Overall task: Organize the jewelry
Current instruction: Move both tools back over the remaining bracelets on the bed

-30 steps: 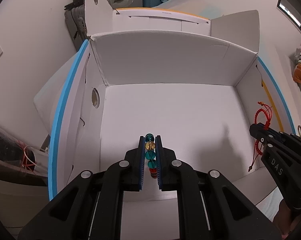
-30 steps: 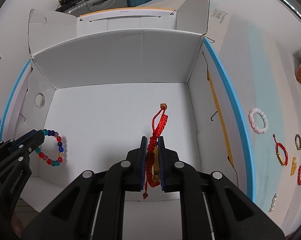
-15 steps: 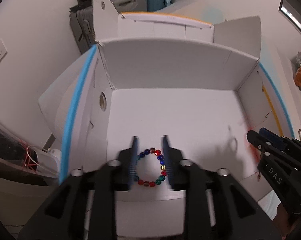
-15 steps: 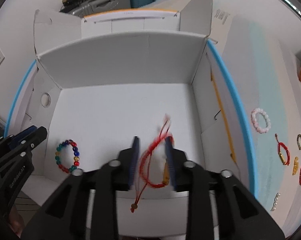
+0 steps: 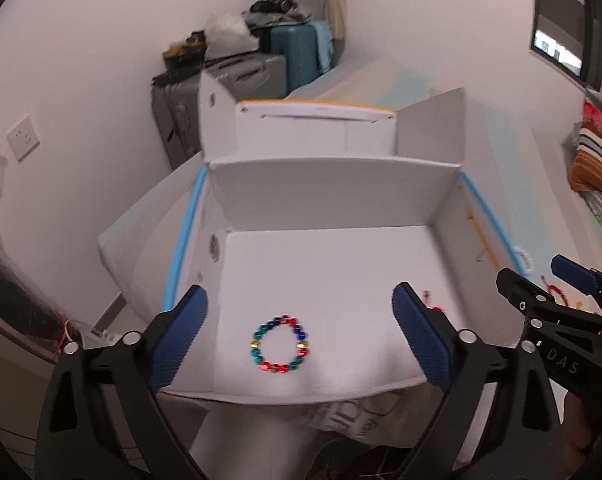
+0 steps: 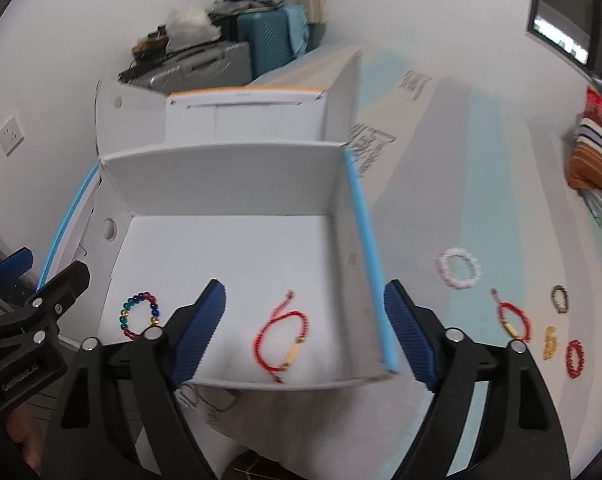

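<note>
A white cardboard box (image 5: pixel 333 188) (image 6: pixel 229 176) stands open on the table. A multicoloured bead bracelet (image 5: pixel 280 345) (image 6: pixel 139 316) lies flat on its floor at the near left. A red cord bracelet with a gold tube (image 6: pixel 287 334) lies on the floor at the near right. My left gripper (image 5: pixel 301 338) is wide open and empty, raised above the bead bracelet. My right gripper (image 6: pixel 305 338) is wide open and empty, raised above the red cord bracelet. More bracelets lie on the table right of the box: a pink bead one (image 6: pixel 459 269), a red cord one (image 6: pixel 513 320), a dark one (image 6: pixel 559 299), a gold one (image 6: pixel 549 343), a red bead one (image 6: pixel 575 358).
The box has upright flaps and a blue-edged right wall (image 6: pixel 371 264). Suitcases (image 5: pixel 261 72) and clutter stand behind it by the wall. Folded striped cloth (image 6: pixel 595 148) lies at the far right. A wall socket (image 5: pixel 23 138) is at the left.
Both grippers opened and let go of their bracelets, which dropped onto the box floor. Both grippers then pulled back and up, away from the box.
</note>
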The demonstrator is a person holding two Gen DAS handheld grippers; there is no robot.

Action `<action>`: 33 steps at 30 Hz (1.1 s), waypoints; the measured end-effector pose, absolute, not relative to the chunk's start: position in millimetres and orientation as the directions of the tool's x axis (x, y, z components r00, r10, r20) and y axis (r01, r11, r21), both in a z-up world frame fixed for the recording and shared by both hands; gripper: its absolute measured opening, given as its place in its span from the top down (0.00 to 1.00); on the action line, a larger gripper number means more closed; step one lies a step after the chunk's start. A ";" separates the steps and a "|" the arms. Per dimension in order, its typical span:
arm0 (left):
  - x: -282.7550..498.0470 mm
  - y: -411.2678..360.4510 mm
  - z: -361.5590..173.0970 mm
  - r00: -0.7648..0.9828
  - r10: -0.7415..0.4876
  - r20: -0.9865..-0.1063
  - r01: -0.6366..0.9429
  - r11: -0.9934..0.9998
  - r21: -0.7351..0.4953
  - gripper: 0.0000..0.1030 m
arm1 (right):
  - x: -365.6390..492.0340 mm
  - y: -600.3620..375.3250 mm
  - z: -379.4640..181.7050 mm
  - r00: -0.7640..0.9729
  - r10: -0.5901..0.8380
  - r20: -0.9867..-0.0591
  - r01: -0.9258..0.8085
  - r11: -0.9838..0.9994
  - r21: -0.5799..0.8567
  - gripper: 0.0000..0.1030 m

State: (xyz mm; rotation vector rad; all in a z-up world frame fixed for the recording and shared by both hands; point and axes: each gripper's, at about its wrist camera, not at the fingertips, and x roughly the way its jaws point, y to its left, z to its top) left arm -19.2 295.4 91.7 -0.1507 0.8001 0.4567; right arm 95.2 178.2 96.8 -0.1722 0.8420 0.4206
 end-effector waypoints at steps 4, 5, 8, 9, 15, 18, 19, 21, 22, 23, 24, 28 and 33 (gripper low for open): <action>-16.1 263.8 95.8 0.626 0.320 -0.711 -0.415 0.909 0.043 0.05 | 91.9 142.9 105.5 0.636 0.262 -0.726 -0.377 0.926 0.003 0.13; -15.0 255.6 96.1 0.633 0.313 -0.708 -0.405 0.913 0.042 0.05 | 91.2 132.5 107.2 0.646 0.255 -0.720 -0.364 0.932 0.004 0.11; -10.1 229.4 95.3 0.649 0.285 -0.706 -0.366 0.930 0.039 0.05 | 92.0 98.6 110.1 0.661 0.243 -0.710 -0.322 0.946 0.023 0.09; -8.0 221.5 94.9 0.654 0.274 -0.705 -0.352 0.935 0.037 0.05 | 92.5 86.2 110.7 0.665 0.236 -0.708 -0.308 0.951 0.027 0.09; 9.1 159.5 87.5 0.665 0.218 -0.715 -0.262 0.964 0.050 0.05 | 96.7 16.0 109.6 0.681 0.191 -0.707 -0.231 0.972 0.040 0.09; 15.0 127.5 82.6 0.675 0.173 -0.718 -0.214 0.976 0.033 0.05 | 100.7 -24.4 105.0 0.686 0.152 -0.712 -0.185 0.982 0.032 0.09; 17.2 118.8 80.8 0.673 0.166 -0.721 -0.204 0.978 0.035 0.05 | 101.6 -34.4 103.4 0.687 0.143 -0.713 -0.174 0.984 0.030 0.09; 21.2 101.5 76.8 0.674 0.153 -0.723 -0.181 0.983 0.039 0.05 | 104.0 -59.7 98.9 0.685 0.123 -0.718 -0.147 0.989 0.029 0.09; 24.1 90.5 74.0 0.673 0.144 -0.725 -0.168 0.985 0.039 0.05 | 105.4 -69.8 97.0 0.684 0.117 -0.720 -0.136 0.990 0.031 0.09; 27.4 79.5 71.0 0.674 0.130 -0.727 -0.152 0.988 0.036 0.05 | 107.0 -84.2 94.1 0.684 0.108 -0.722 -0.119 0.992 0.035 0.09; 29.7 72.3 68.5 0.674 0.119 -0.729 -0.141 0.990 0.032 0.05 | 108.1 -94.8 92.0 0.683 0.101 -0.723 -0.106 0.994 0.038 0.09; 42.0 32.0 51.4 0.658 0.087 -0.748 -0.087 0.995 0.040 0.05 | 116.8 -141.3 80.3 0.683 0.061 -0.728 -0.053 0.998 0.034 0.09; 56.2 -7.3 25.9 0.636 0.054 -0.770 -0.032 0.999 0.044 0.06 | 132.8 -186.2 56.2 0.655 0.028 -0.755 0.008 0.999 0.044 0.09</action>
